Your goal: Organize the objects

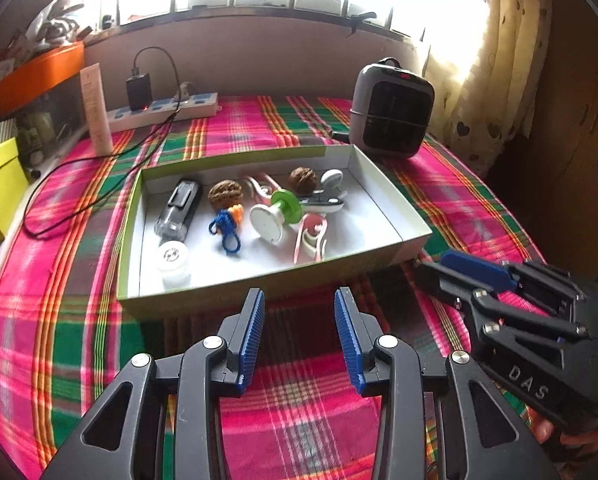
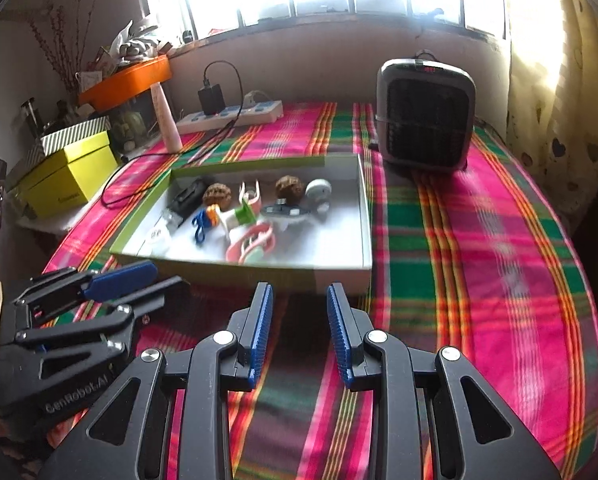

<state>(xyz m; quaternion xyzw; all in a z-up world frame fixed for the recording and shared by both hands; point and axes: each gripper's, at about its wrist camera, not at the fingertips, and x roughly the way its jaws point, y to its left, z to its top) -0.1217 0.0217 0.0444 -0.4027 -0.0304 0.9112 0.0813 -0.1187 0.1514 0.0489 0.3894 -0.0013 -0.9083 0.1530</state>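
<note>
Both grippers are hovering over the plaid-covered surface (image 1: 79,320), just short of the near wall of a shallow box lid (image 1: 395,200). The left gripper (image 1: 299,332) is holding its jaws parted with nothing between the blue pads, and the right gripper (image 2: 299,328) is doing the same, its jaws spread and empty. In the left wrist view the right gripper (image 1: 435,276) is lying off to the right, near the lid's front corner.

The task's things are all sitting inside the lid. A black and clear cylinder (image 1: 179,210) is lying near the left wall, with a white round cap (image 1: 172,255) in front of it. A walnut (image 1: 225,195) is resting beside a blue cord loop (image 1: 225,232), and a second walnut (image 1: 303,179) is sitting farther back. A green and white spool (image 1: 277,216) is lying on its side in the middle, with pink clips (image 1: 311,238) just beside it.

A grey heater (image 1: 391,112) is standing behind the lid to the right, and a white power strip (image 1: 167,110) is lying along the back.
</note>
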